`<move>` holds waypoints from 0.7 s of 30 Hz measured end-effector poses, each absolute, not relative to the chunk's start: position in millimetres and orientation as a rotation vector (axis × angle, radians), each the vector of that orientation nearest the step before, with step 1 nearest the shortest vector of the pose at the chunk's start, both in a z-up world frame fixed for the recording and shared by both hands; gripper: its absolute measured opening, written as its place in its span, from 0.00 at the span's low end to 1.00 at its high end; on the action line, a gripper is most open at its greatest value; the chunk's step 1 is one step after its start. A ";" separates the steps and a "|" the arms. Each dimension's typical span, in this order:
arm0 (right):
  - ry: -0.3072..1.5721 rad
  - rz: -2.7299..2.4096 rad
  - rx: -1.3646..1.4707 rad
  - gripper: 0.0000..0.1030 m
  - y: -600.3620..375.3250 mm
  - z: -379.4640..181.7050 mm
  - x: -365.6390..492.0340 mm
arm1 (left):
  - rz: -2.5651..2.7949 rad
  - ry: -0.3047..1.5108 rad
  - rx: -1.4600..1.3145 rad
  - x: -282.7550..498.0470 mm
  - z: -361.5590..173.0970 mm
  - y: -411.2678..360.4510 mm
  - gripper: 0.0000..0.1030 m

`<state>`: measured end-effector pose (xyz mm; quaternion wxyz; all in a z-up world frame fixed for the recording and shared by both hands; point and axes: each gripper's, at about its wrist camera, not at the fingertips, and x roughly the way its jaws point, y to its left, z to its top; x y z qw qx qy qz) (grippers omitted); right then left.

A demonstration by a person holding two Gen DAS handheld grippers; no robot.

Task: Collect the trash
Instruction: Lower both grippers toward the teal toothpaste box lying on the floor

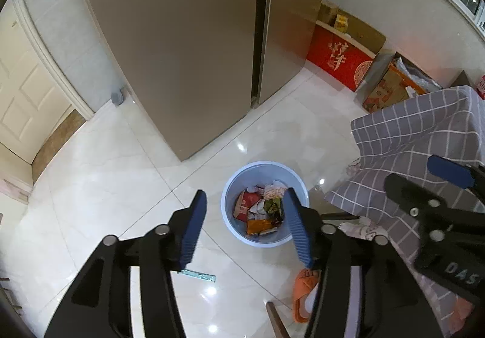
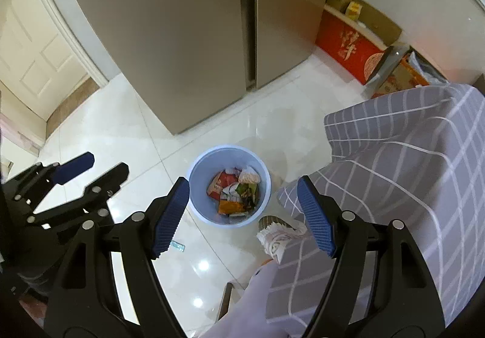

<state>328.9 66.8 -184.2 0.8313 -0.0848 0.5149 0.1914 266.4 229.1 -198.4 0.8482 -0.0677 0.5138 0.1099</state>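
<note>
Left gripper (image 1: 245,222) fingers spread wide, nothing between them, hanging above floor at lower centre of frame. Right gripper (image 2: 242,210) likewise wide apart, empty. Light blue bin (image 2: 197,168) stands on pale tiled floor (image 2: 121,125) at frame centre, below gold fridge (image 2: 169,19). Crumpled snack wrappers (image 2: 235,191) lie inside bin. Grey checked cloth (image 2: 409,156) drapes at right. Small clear scrap (image 1: 201,276) lies on floor, lower centre, outside bin.
</note>
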 end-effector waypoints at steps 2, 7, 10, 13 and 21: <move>1.074 0.411 -0.170 0.71 60.7 -177.3 321.6 | 0.232 1.075 -0.142 259.2 -195.8 226.0 0.53; 1.040 0.417 -0.166 0.71 51.0 -167.0 303.2 | 0.242 1.048 -0.143 238.5 -187.1 216.9 0.61; 1.020 0.433 -0.164 0.73 49.1 -165.3 292.4 | 0.259 1.032 -0.140 222.9 -184.1 217.4 0.66; 1.009 0.468 -0.168 0.74 54.3 -168.8 281.9 | 0.282 1.027 -0.153 204.5 -185.3 223.0 0.69; 1.020 0.599 -0.198 0.74 91.9 -194.7 256.5 | 0.396 1.051 -0.232 159.4 -207.3 254.0 0.69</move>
